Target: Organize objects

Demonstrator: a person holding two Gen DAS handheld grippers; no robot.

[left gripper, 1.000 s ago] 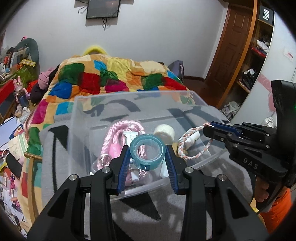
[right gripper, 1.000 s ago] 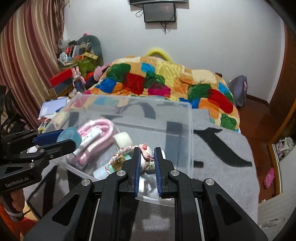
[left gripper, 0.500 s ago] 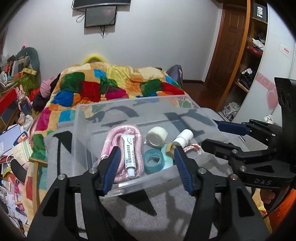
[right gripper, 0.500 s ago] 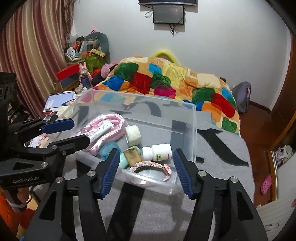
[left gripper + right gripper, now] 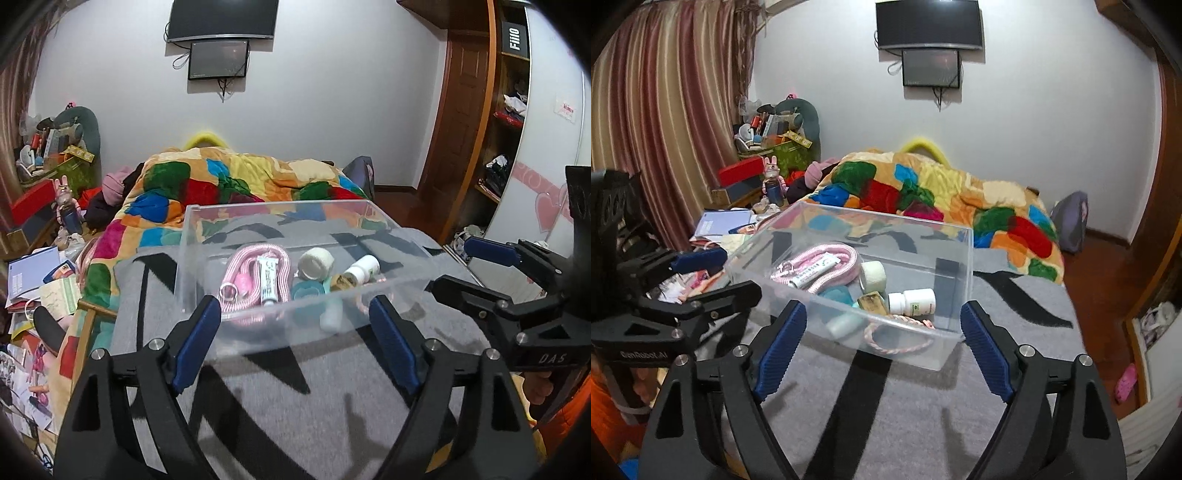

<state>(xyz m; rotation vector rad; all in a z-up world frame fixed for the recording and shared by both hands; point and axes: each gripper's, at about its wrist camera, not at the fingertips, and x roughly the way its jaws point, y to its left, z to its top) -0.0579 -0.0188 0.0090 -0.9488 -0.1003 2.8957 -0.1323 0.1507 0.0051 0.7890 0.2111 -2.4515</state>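
Bin (image 5: 964, 280), clear plastic, rectangular: sits on grey blanket (image 5: 923, 413) with black stripes. Contents: pink cord (image 5: 827, 258), coiled, with white tube (image 5: 812, 271) lying across it; roll of white tape (image 5: 873, 277); teal tape ring (image 5: 834, 295); white pill bottle (image 5: 912, 301) on its side; small brown item (image 5: 871, 302); braided pink-and-white bracelet (image 5: 897, 341) against near wall. Left gripper (image 5: 295, 332): released, jaws spread wide, empty, short of bin. Right gripper (image 5: 882, 341): likewise released, empty. Patchwork quilt (image 5: 923, 195) behind bin.

Both wrist views toward clear bin (image 5: 280, 206)
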